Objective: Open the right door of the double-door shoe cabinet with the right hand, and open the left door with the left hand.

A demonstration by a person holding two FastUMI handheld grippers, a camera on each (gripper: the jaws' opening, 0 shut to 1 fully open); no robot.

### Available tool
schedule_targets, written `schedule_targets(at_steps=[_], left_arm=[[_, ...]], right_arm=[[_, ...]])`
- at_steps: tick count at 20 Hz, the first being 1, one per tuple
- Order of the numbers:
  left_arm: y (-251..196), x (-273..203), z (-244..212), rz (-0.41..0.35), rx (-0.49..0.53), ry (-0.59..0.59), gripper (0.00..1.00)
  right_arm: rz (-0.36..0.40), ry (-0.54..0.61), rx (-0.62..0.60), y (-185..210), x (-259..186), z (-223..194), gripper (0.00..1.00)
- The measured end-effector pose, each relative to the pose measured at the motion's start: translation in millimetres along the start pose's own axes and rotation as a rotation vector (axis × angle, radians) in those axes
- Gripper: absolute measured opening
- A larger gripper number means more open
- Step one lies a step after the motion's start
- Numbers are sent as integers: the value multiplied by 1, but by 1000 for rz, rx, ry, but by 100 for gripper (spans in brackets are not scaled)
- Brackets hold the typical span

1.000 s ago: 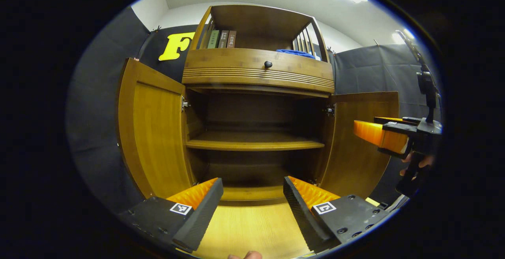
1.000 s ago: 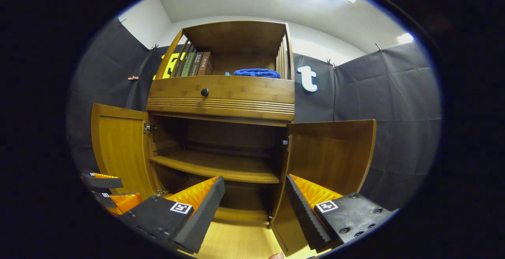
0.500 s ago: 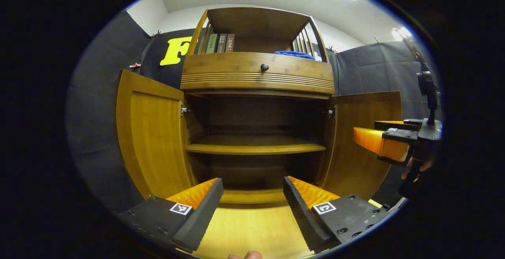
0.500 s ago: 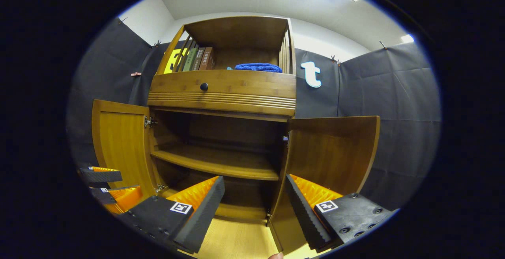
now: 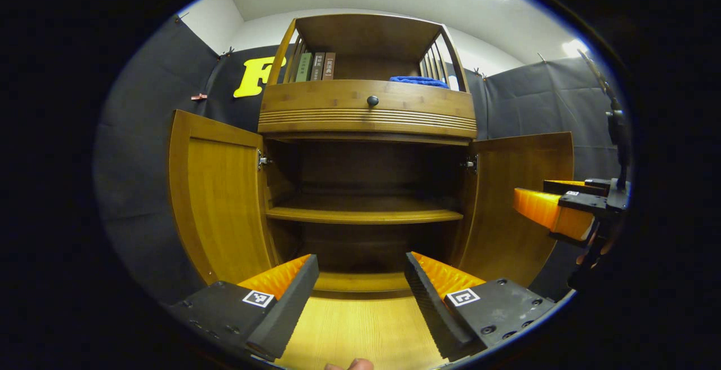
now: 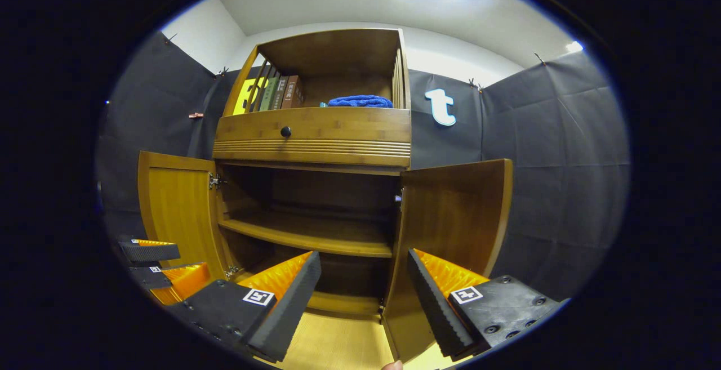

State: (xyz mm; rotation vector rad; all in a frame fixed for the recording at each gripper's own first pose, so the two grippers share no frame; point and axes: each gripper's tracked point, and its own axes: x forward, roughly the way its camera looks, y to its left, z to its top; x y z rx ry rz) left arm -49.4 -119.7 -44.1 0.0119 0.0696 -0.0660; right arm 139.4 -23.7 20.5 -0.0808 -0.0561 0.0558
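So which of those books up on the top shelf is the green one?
The green book is the leftmost of the three standing upright on the top shelf, hard against the slatted side. The two to its right are brown.

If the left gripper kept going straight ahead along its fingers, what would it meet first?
Probably nothing at first: the left gripper points into the open wooden shoe cabinet's lower compartment, below the middle shelf. It would likely reach the dark back panel, though depth is unclear.
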Motion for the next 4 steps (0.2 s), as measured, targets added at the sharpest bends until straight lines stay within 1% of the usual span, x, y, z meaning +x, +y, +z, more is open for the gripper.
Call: schedule_targets(at_steps=[1, 2, 4], left_arm=[[-1, 0, -3, 9, -1, 5, 95], [-3, -1, -4, 16, -2, 1, 95], [-9, -1, -5, 19, 8, -13, 95]], right_arm=[[-1, -5, 4, -4, -3, 0, 96], [3, -13, 11, -9, -6, -1, 98], [4, -28, 21, -18, -9, -1, 98]])
